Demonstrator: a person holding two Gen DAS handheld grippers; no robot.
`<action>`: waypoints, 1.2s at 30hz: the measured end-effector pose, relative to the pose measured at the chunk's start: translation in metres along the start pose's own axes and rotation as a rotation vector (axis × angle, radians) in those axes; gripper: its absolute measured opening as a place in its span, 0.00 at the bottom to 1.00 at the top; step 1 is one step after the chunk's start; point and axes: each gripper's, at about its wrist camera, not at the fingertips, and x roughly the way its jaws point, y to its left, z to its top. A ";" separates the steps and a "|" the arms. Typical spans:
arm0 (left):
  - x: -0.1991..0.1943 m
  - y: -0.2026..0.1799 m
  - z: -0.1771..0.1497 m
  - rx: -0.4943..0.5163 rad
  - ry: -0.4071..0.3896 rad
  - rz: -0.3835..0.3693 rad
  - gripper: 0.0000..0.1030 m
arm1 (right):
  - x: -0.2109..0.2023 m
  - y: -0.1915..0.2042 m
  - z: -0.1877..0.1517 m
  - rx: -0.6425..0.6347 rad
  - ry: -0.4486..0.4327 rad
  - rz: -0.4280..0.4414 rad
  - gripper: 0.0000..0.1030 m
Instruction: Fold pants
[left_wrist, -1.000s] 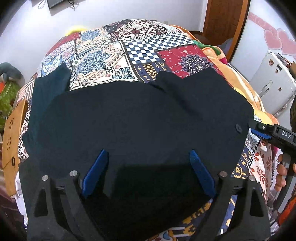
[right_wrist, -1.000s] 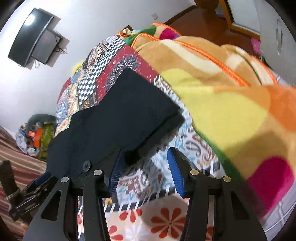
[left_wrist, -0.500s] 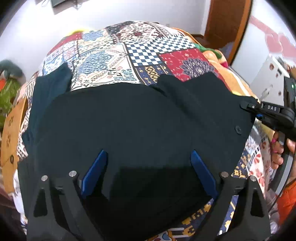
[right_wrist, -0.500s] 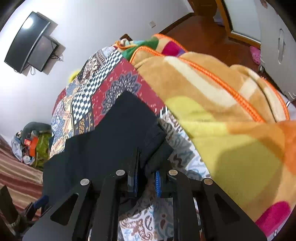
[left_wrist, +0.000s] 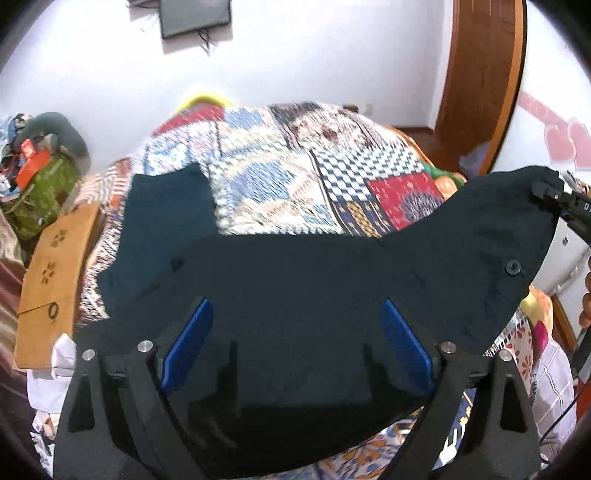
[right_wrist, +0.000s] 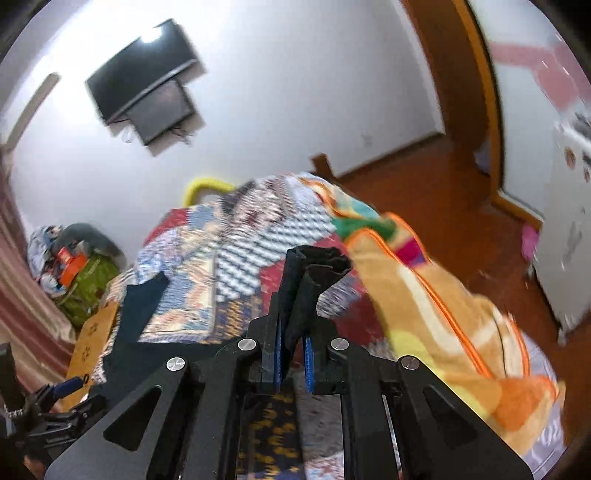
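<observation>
Dark navy pants lie spread across a patchwork bedspread. My left gripper is open, its blue pads wide apart over the near part of the fabric. My right gripper is shut on the waistband corner of the pants and holds it lifted above the bed. In the left wrist view that raised corner stands up at the right, with the right gripper's tip clamped on it. One leg end lies at the far left.
An orange and yellow blanket is bunched on the bed's right side. A wooden board and a pile of clutter stand left of the bed. A wooden door frame and a white cabinet are on the right.
My right gripper closed on the pants' waistband corner and lifted it up off the bed. The left gripper stayed open and rose slightly, tilting up.
</observation>
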 end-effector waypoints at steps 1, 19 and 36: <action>-0.006 0.006 0.000 -0.009 -0.016 0.004 0.91 | -0.003 0.011 0.004 -0.023 -0.007 0.021 0.08; -0.063 0.106 -0.040 -0.173 -0.102 0.071 0.91 | 0.046 0.201 -0.043 -0.375 0.138 0.348 0.08; -0.046 0.139 -0.050 -0.261 -0.043 0.087 0.91 | 0.083 0.211 -0.115 -0.494 0.521 0.452 0.47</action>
